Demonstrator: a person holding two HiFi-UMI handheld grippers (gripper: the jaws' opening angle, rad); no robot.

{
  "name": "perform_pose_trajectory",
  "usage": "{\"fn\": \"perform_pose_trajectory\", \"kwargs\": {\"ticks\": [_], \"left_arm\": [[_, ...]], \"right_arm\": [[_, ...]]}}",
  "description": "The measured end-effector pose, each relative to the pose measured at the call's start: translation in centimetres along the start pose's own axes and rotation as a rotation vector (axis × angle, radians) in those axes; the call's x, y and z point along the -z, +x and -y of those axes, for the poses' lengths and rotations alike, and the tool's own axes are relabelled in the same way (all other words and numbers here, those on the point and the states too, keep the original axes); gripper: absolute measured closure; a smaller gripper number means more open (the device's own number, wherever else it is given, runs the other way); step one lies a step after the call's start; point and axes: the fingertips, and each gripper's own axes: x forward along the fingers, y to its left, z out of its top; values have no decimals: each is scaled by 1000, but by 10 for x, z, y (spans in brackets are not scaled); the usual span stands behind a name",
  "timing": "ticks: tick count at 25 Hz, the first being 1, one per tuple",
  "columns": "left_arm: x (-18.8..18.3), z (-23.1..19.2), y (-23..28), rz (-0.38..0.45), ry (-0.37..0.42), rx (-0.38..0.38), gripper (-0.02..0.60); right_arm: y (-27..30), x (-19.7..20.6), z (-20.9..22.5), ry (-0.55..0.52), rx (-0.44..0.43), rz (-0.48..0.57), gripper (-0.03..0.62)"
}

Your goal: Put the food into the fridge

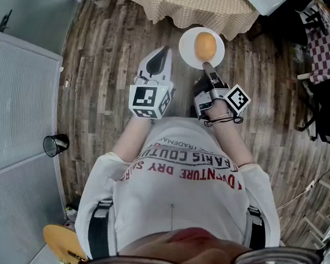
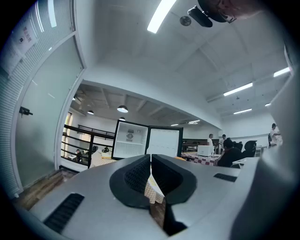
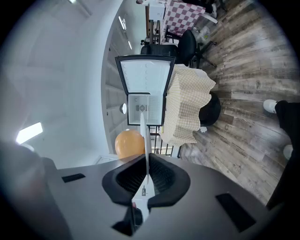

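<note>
Your right gripper (image 1: 207,68) has its jaws pinched narrow on the near rim of the white plate (image 1: 186,51), which hangs in the air over the wooden floor (image 1: 102,65); the round orange food (image 1: 205,45) sits near the plate's middle; your left gripper (image 1: 159,58) has its jaws closed together on nothing.

The risk is the one-edge hold; the thin rim (image 3: 146,140) could slip or pivot between the pads, and any tilt would likely roll the food (image 3: 130,143) off the far edge. The free left gripper could steady the opposite rim.

The open fridge (image 2: 147,143) shows ahead only in the gripper views, beyond the cloth-covered surface (image 1: 193,4); its shelves are too small to judge. Whether the food is a fruit or a bun, I cannot tell.
</note>
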Motion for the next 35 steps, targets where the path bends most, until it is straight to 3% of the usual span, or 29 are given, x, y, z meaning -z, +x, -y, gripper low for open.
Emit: {"fn": "perform_pose_trajectory", "kwargs": {"ticks": [7, 12, 21, 28, 35], "left_arm": [[5, -5, 0, 0, -4, -15, 554], [13, -6, 0, -18, -16, -25, 554], [34, -26, 22, -65, -54, -52, 554], [40, -48, 84, -88, -50, -106, 554], [26, -67, 173, -69, -24, -145, 554]], "right_arm": [[2, -2, 4, -18, -3, -14, 560], [3, -4, 4, -87, 7, -30, 560], [31, -11, 26, -25, 61, -54, 560], [89, -52, 40, 28, 85, -82, 560], [170, -106, 23, 29, 23, -135, 560]]}}
